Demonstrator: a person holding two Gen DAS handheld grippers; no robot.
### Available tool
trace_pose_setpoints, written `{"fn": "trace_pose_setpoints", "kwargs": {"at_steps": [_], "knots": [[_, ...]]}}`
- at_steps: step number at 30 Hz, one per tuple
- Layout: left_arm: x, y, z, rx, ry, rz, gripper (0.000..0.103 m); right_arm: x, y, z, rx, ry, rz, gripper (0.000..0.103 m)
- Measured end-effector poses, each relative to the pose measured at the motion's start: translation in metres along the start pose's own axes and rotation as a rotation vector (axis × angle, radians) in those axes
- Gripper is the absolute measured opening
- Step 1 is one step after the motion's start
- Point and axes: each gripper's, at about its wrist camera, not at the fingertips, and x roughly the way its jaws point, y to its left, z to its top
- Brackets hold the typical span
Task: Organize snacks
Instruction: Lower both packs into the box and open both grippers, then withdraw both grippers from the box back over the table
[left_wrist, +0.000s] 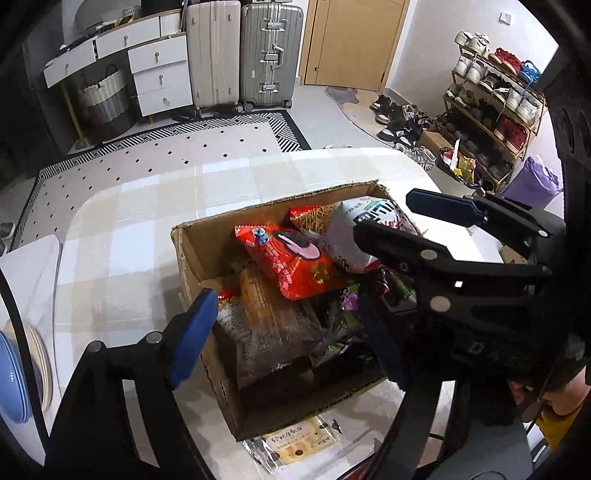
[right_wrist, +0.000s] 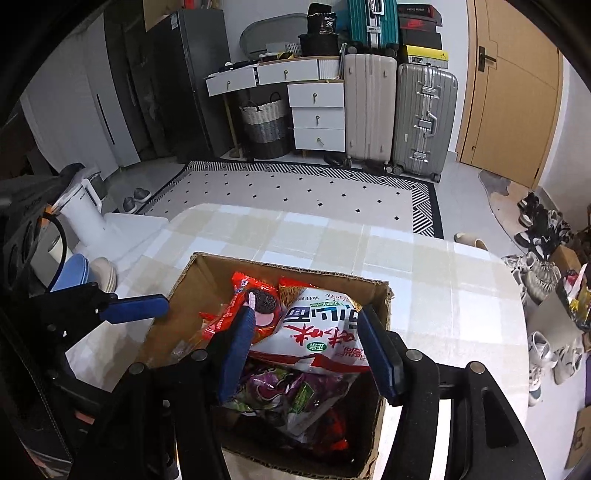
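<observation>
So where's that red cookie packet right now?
The red cookie packet lies on top inside the cardboard box, left of the white snack bag.

Both views are evenly lit by soft indoor light, with pale glare seen on the checked tablecloth (left_wrist: 147, 229). Strong fisheye bending and black vignetting are shown at the edges. Packets deep in the cardboard box (right_wrist: 184, 295) are shadowed and slightly blurred.

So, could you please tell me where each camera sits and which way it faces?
Left wrist: on the left claw, over the box's near left, facing suitcases and shoe rack; shows its open fingers, the right claw and a hand.
Right wrist: on the right claw, open around the white bag, facing the drawers; shows the left claw's finger.
Shared: box, red Oreo pack, white bag, suitcases.
</observation>
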Motion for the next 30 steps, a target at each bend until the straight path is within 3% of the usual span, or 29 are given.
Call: {"fn": "trace_pose_setpoints", "kwargs": {"at_steps": [6, 16, 24, 30], "knots": [[-0.003, 0.004, -0.004, -0.01, 0.007, 0.003, 0.077, -0.011, 0.0, 0.0, 0.002, -0.037, -0.001, 0.06], [-0.037, 0.008, -0.016, -0.018, -0.046, 0.024, 0.077, -0.06, -0.013, -0.006, 0.098, -0.157, 0.091, 0.061], [-0.109, -0.004, -0.052, -0.042, -0.166, 0.083, 0.079, -0.143, -0.006, -0.04, 0.123, -0.298, 0.109, 0.071], [-0.17, -0.028, -0.095, -0.033, -0.273, 0.116, 0.082, -0.201, 0.014, -0.08, 0.089, -0.34, 0.121, 0.08]]}}
